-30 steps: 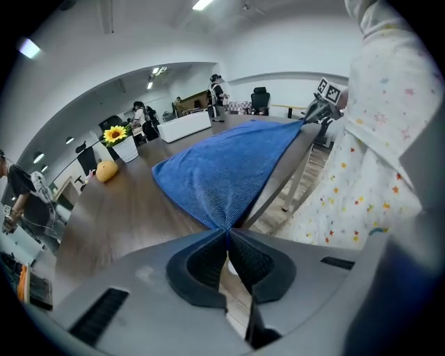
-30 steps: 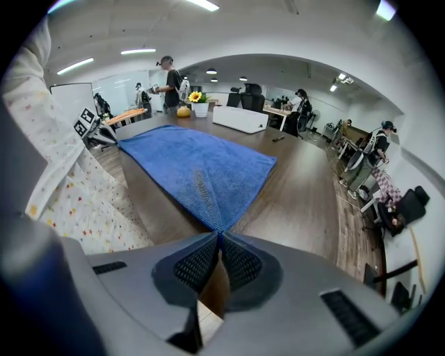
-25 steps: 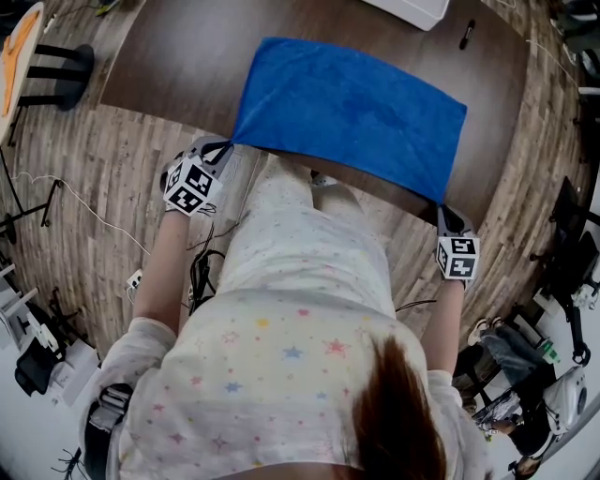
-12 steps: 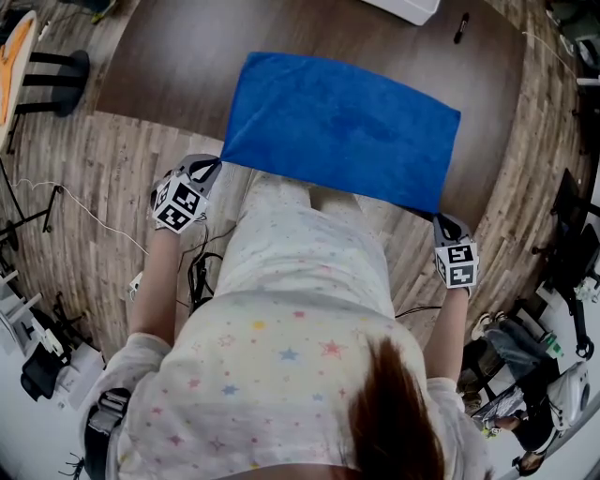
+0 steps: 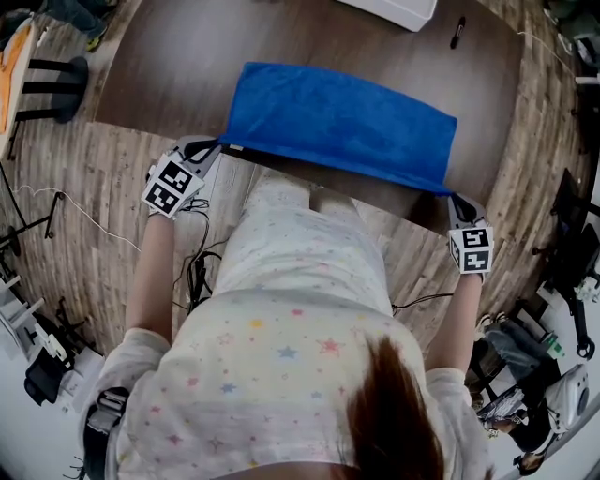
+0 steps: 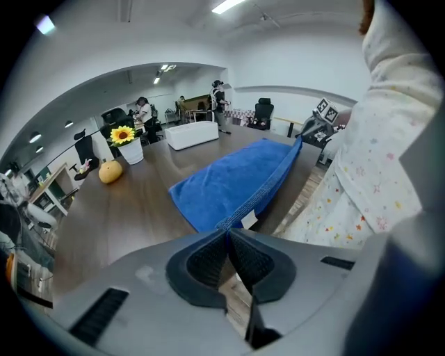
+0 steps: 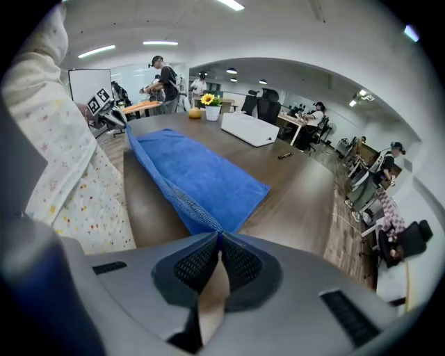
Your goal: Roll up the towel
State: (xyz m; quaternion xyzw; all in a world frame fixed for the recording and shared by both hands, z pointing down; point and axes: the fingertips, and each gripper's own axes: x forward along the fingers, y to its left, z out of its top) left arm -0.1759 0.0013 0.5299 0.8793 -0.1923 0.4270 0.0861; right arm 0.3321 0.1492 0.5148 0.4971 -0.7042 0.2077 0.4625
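Note:
A blue towel (image 5: 342,122) lies across the dark brown table (image 5: 169,66), with its near edge lifted off the tabletop. My left gripper (image 5: 221,146) is shut on the towel's near left corner (image 6: 224,224), where a small white label hangs. My right gripper (image 5: 452,195) is shut on the near right corner (image 7: 212,226). In both gripper views the blue towel (image 6: 236,184) (image 7: 195,174) stretches away from the pinched corners, raised along the near side and resting flat further back.
A white box (image 5: 394,9) and a black pen (image 5: 457,31) lie at the table's far edge. A sunflower pot (image 6: 126,144) and an orange object (image 6: 109,171) stand further along the table. Office chairs, cables and people are around the room.
Both grippers have risen and moved forward over the table with the towel's near corners. The near edge is now lifted and carried toward the far side, so the towel looks narrower.

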